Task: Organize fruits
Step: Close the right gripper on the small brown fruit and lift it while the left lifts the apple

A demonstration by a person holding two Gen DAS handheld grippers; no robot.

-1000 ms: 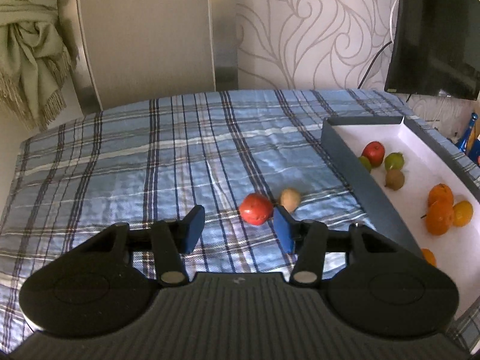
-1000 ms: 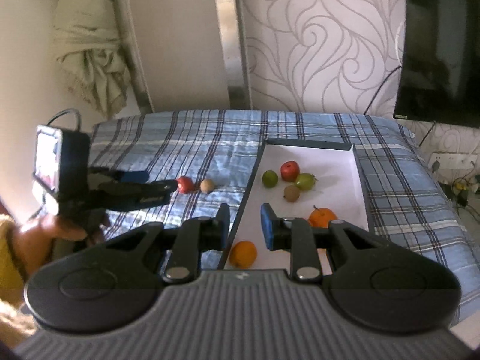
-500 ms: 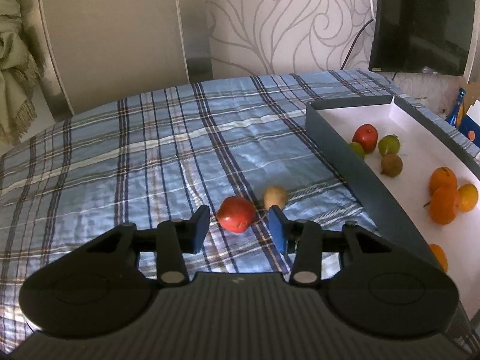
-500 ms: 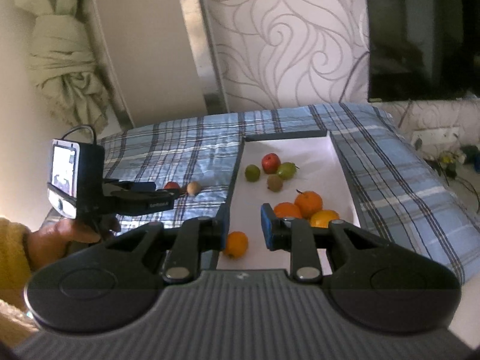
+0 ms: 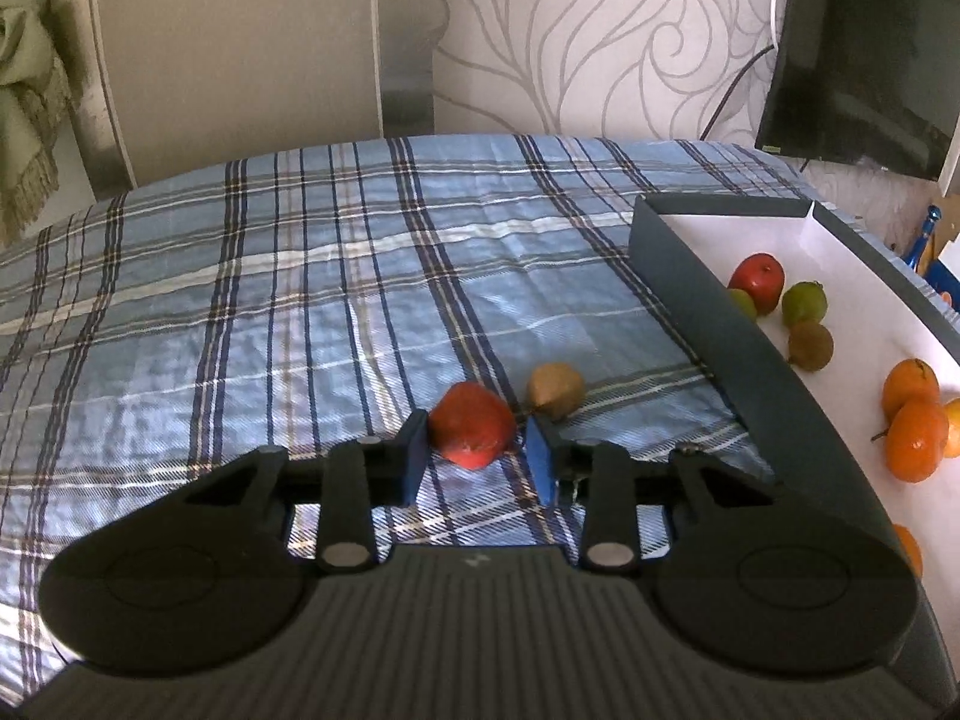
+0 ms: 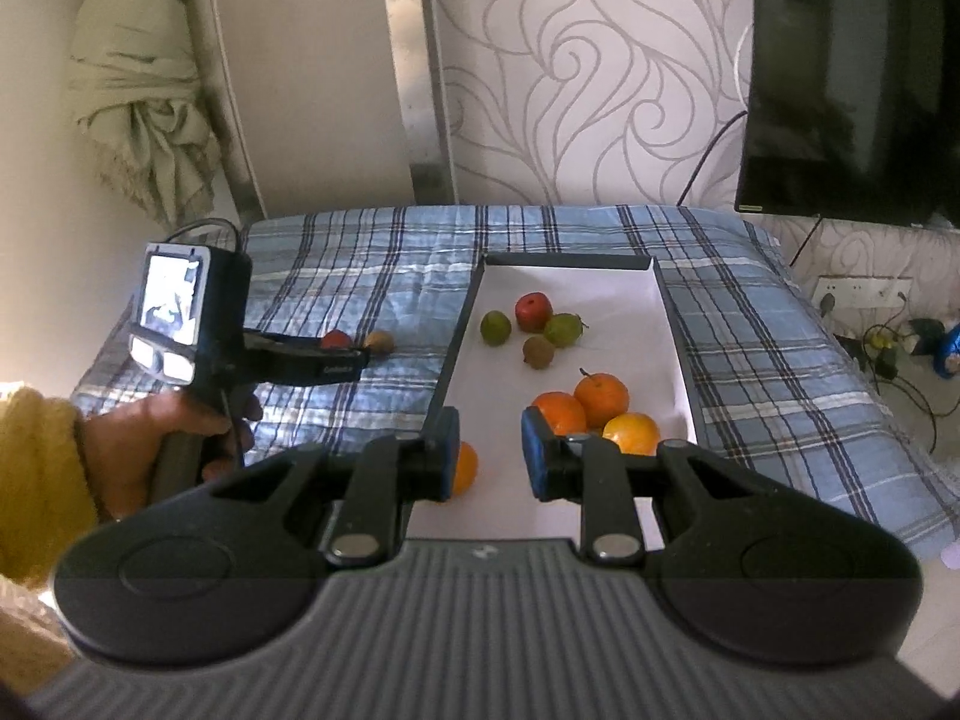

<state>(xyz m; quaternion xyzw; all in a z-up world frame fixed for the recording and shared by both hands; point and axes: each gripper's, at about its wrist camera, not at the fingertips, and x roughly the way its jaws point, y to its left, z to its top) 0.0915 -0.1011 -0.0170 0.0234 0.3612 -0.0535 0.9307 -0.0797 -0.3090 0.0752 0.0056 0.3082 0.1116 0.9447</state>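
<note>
The left gripper (image 5: 475, 457) tilts down at the bed (image 5: 252, 312), its jaws just closing around the red fruit (image 5: 471, 425); the blue pads (image 5: 414, 456) sit at the fruit's two sides. A hand (image 6: 150, 450) in a yellow sleeve (image 6: 36, 474) grips its handle. The right gripper (image 6: 487, 450) hangs tilted above the bed, jaws a narrow gap apart, holding nothing.

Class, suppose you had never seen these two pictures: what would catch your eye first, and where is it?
A red fruit on the plaid bedspread, with the left gripper closing around it. Right of it, a white-lined tray holds grouped fruit, bright oranges nearest the right gripper.
</note>
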